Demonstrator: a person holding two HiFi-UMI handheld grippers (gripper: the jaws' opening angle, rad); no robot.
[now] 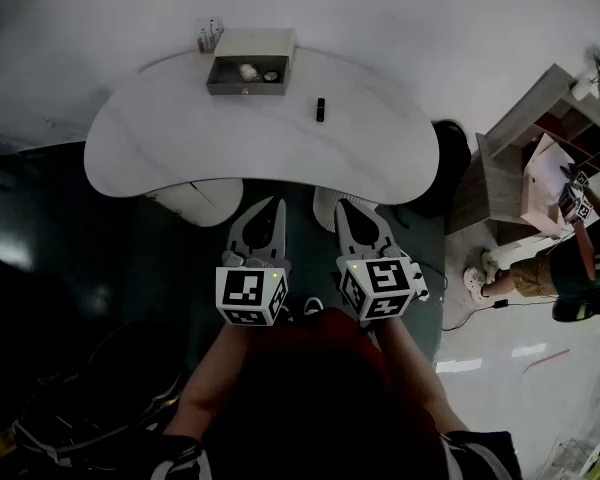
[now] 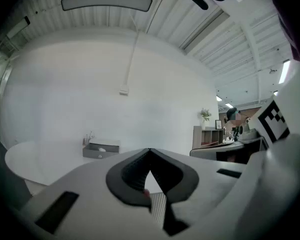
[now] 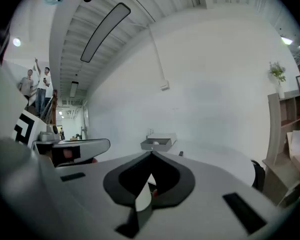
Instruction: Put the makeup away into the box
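Observation:
A grey open box stands at the far edge of the white table, with a white round item and a dark one inside. A small black makeup item lies on the table to the right of the box. My left gripper and right gripper hang side by side before the table's near edge, both shut with nothing between their jaws. The left gripper view shows its jaws meeting, with the box far ahead. In the right gripper view, the box and the black item lie beyond the closed jaws.
A clear holder with small tubes stands left of the box. A black seat and a wooden shelf unit are right of the table. A person sits at the far right. White stool shapes sit under the table's near edge.

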